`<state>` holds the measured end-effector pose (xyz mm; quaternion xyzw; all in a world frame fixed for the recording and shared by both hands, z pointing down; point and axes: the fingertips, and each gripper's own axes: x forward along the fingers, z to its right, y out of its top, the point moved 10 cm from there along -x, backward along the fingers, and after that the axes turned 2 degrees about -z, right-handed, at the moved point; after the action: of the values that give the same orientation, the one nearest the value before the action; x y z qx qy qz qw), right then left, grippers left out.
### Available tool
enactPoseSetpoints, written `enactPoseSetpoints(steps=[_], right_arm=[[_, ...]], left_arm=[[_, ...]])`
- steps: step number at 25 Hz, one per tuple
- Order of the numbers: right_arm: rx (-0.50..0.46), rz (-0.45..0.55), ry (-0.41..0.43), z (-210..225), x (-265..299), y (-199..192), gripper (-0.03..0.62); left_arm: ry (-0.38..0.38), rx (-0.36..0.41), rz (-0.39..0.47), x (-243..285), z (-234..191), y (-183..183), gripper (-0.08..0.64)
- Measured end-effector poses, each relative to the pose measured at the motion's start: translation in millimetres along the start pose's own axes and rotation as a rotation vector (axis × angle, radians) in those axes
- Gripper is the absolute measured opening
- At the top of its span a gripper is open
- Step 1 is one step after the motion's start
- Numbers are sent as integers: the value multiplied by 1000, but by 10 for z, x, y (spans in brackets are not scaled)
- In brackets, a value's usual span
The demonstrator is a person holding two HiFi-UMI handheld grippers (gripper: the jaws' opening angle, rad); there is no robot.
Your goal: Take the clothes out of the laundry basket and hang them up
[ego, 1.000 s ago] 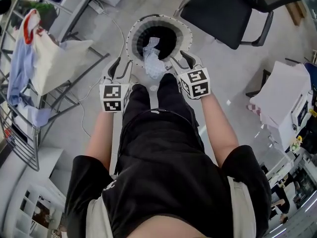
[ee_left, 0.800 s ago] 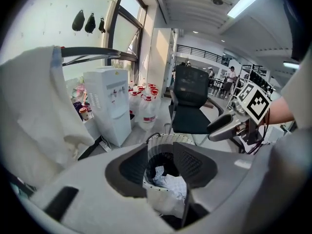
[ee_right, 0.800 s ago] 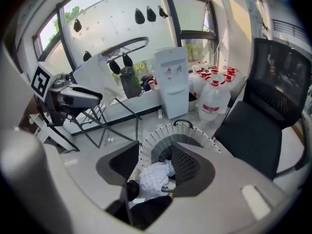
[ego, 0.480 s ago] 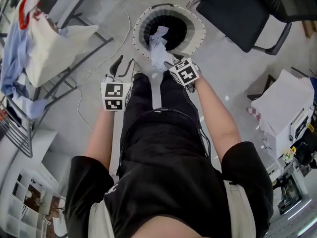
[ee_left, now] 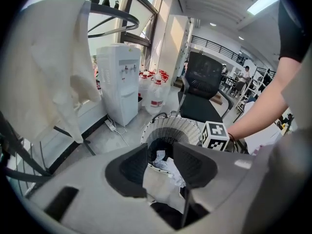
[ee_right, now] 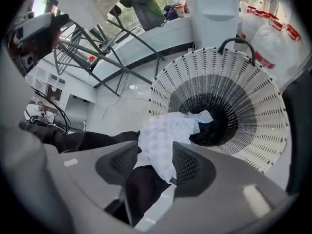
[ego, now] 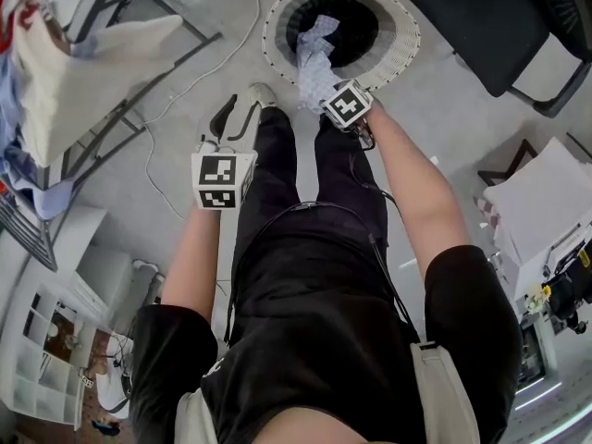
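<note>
My right gripper [ego: 328, 104] has dropped to the pale checked cloth [ego: 314, 58] hanging over the round white woven laundry basket [ego: 398, 54] at twelve o'clock. Its jaws have just opened wide around the cloth. My left gripper [ego: 234, 118] waits at eleven o'clock, jaws apart and empty, so I think the grab comes next.

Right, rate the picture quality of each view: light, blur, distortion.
Head view: even light, sharp on the black trousers, slight bowing at the edges. Left gripper view: strong fisheye in a dark round border, the window behind the hanging cream cloth blown out. Right gripper view: same fisheye, bending the white woven laundry basket.
</note>
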<state>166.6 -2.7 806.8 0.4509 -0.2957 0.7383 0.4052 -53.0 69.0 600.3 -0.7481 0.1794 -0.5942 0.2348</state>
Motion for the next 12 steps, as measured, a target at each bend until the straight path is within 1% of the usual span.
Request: enactPoseSetpoints(steps=[2, 4, 7, 9, 10, 12], right_arm=[[-1, -40, -3, -3, 150, -46, 241], [-19, -90, -29, -29, 260, -101, 252], [-102, -135, -114, -74, 393, -160, 249], [-170, -139, -185, -111, 434, -184, 149], [-184, -135, -206, -134, 439, -193, 128], [-173, -124, -220, -168, 431, -214, 116]], left_arm=[[7, -17, -7, 18, -17, -52, 170], [15, -26, -15, 26, -30, -88, 170], [23, -36, -20, 34, -45, -117, 170], [22, -42, -21, 40, -59, -134, 170], [21, -43, -23, 39, -69, -145, 169], [20, -38, -34, 37, -94, -166, 169]])
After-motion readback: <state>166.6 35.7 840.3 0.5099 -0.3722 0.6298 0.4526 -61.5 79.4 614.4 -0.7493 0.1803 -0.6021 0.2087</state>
